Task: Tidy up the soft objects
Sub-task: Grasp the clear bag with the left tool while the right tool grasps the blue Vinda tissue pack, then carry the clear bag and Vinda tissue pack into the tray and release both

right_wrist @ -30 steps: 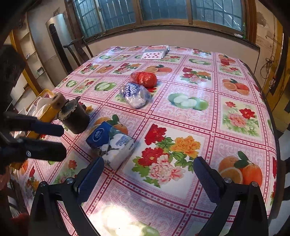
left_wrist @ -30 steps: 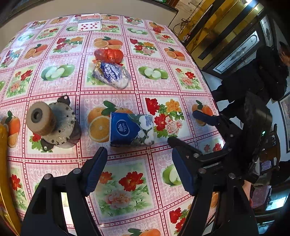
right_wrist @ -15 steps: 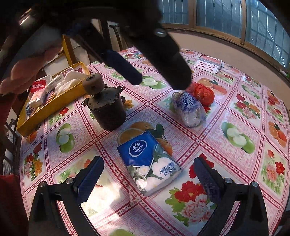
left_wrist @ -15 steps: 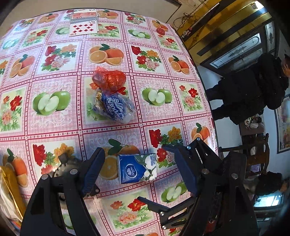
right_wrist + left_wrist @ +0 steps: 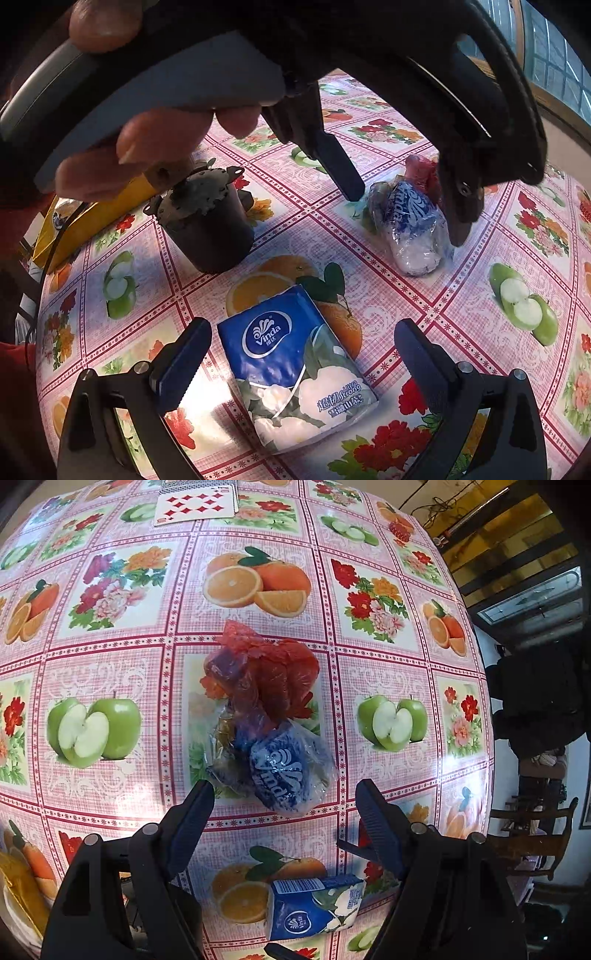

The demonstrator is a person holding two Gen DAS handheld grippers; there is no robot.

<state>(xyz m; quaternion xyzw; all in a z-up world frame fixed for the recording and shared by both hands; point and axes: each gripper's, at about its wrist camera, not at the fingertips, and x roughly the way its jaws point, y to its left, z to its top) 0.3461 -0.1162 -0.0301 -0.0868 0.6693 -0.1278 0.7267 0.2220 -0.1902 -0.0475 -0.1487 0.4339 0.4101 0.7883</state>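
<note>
Jaws spread wide on both grippers, the left gripper (image 5: 284, 805) straddles the crinkly bagged tissue roll (image 5: 284, 771) on the tablecloth (image 5: 110, 657) while the right gripper (image 5: 303, 354) frames the tissue pack (image 5: 295, 376), both likely light, squashy, slippery, best pinched mid-body.

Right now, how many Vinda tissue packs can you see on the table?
2. The flat blue pack lies between the right gripper's open fingers. The crumpled clear-wrapped pack lies ahead of the open left gripper, touching the red bag. The yellow tray may hide more.
</note>
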